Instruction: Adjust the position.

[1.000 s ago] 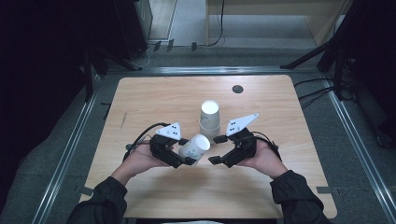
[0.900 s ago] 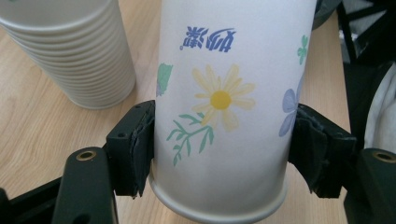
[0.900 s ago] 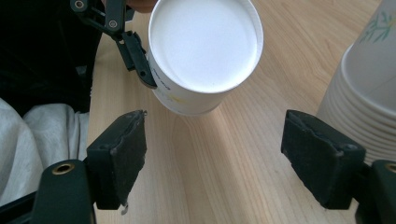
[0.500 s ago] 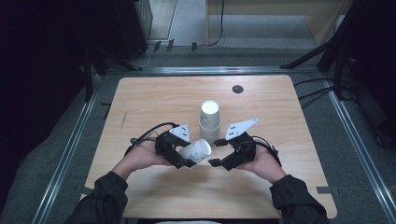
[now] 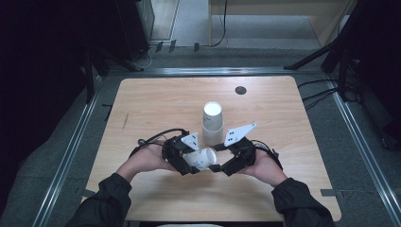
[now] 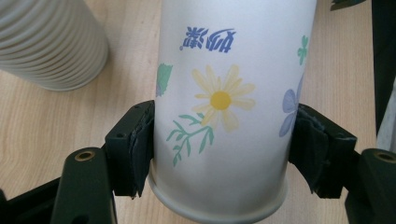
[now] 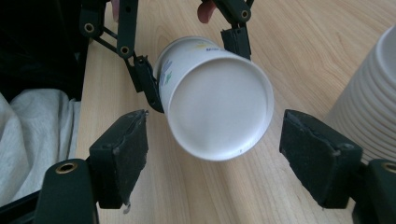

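Pale wooden tabletop (image 5: 156, 109), framed by metal rails on a grey floor, with dark surroundings and a small dark disc (image 5: 240, 90) near its far edge.

Item one: flowered paper cup (image 5: 202, 158), lying sideways above the near middle of the table, mouth toward the person's left, closed base toward the right. Left gripper (image 5: 185, 160) is clamping it across the body just above the rim, pads pressing both walls in the left gripper view (image 6: 219, 100); held level, presumably so its base is presenting itself to the other tool.

Item two: right gripper (image 5: 221, 165), jaws standing apart and having just been narrowing, one pad either side of the cup's base (image 7: 219, 105) without touching it; apparently lining up to take over or steady the cup.

Item three: ribbed stack of white cups (image 5: 212, 124), standing upright just beyond both grippers, likely the source or the destination, hence the work is staying close beside it.

Sleeves are entering from the near edge.
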A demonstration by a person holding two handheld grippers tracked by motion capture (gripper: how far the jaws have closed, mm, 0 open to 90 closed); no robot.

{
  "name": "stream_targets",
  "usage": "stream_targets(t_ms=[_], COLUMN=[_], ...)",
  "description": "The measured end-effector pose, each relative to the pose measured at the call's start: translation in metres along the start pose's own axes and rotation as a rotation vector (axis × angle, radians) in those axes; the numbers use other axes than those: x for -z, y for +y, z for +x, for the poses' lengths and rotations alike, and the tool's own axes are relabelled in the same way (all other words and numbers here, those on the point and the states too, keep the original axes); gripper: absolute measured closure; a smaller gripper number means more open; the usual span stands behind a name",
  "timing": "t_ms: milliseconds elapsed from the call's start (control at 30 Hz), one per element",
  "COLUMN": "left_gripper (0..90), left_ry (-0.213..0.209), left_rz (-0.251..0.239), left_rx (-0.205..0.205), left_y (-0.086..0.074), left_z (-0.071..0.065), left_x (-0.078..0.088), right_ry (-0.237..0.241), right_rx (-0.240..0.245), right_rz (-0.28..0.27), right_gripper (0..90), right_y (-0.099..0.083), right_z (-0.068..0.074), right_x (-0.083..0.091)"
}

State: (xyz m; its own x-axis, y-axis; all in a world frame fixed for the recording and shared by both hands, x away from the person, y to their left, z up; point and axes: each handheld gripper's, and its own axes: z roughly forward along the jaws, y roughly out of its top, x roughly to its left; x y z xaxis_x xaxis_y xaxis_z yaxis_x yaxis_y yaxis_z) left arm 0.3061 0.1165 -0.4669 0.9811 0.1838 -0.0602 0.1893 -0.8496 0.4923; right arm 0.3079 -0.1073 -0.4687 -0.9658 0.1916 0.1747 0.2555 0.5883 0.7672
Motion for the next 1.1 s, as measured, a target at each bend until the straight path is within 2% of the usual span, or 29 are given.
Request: stream_targets(t_ms=[67, 233, 467, 600, 667, 733, 800, 833, 900, 967, 1000, 1033, 1067, 1100], left_gripper=[28.7, 28.7, 28.6, 26.1, 23.0, 11.7, 11.8, 11.4, 11.3, 11.1, 11.1, 11.1, 11.1, 11.1], left_ry=[-0.018, -0.029, -0.040, -0.063, -0.061, -0.040, -0.036, -0.040, -0.035, -0.027, -0.027, -0.041, -0.041, -0.050], left_rz=[-0.005, -0.004, 0.012, -0.008, -0.030, -0.048, -0.076, -0.108, -0.120, -0.161, -0.161, -0.216, -0.216, -0.253], left_rx=[-0.018, -0.025, -0.042, -0.034, -0.012, 0.010, 0.025, 0.043, 0.051, 0.066, 0.066, 0.092, 0.092, 0.103], left_y=[0.002, 0.005, 0.005, 0.002, 0.001, 0.000, -0.001, -0.003, -0.004, -0.006, -0.006, -0.008, -0.008, -0.010], left_z=[-0.003, -0.006, -0.007, -0.005, -0.003, -0.002, 0.001, 0.003, 0.004, 0.006, 0.006, 0.007, 0.007, 0.008], left_x=[-0.001, -0.002, -0.005, -0.006, -0.006, -0.004, 0.000, 0.004, 0.007, 0.013, 0.013, 0.017, 0.017, 0.020], right_ry=[0.008, 0.023, 0.039, 0.056, 0.056, 0.049, 0.048, 0.039, 0.040, 0.038, 0.038, 0.042, 0.043, 0.039], right_rx=[0.009, 0.033, 0.062, 0.044, 0.040, 0.038, 0.027, 0.025, 0.018, 0.011, 0.013, 0.013, 0.012, 0.014], right_rz=[0.001, 0.015, 0.056, 0.057, 0.056, 0.049, 0.031, 0.002, -0.007, -0.047, -0.063, -0.084, -0.098, -0.110], right_gripper=[24.6, 25.6, 34.2, 34.7, 35.1, 35.2, 35.2, 35.2, 35.2, 35.2, 35.2, 35.2, 35.1, 35.1], right_y=[0.001, 0.002, 0.002, 0.001, 0.001, 0.001, 0.001, 0.001, 0.001, 0.000, 0.000, 0.000, 0.000, 0.000], right_z=[0.001, 0.004, 0.008, 0.005, 0.005, 0.004, 0.002, -0.001, -0.001, -0.004, -0.004, -0.005, -0.006, -0.006], right_x=[-0.004, -0.010, -0.017, -0.016, -0.015, -0.012, -0.007, -0.001, 0.002, 0.011, 0.014, 0.017, 0.020, 0.022])
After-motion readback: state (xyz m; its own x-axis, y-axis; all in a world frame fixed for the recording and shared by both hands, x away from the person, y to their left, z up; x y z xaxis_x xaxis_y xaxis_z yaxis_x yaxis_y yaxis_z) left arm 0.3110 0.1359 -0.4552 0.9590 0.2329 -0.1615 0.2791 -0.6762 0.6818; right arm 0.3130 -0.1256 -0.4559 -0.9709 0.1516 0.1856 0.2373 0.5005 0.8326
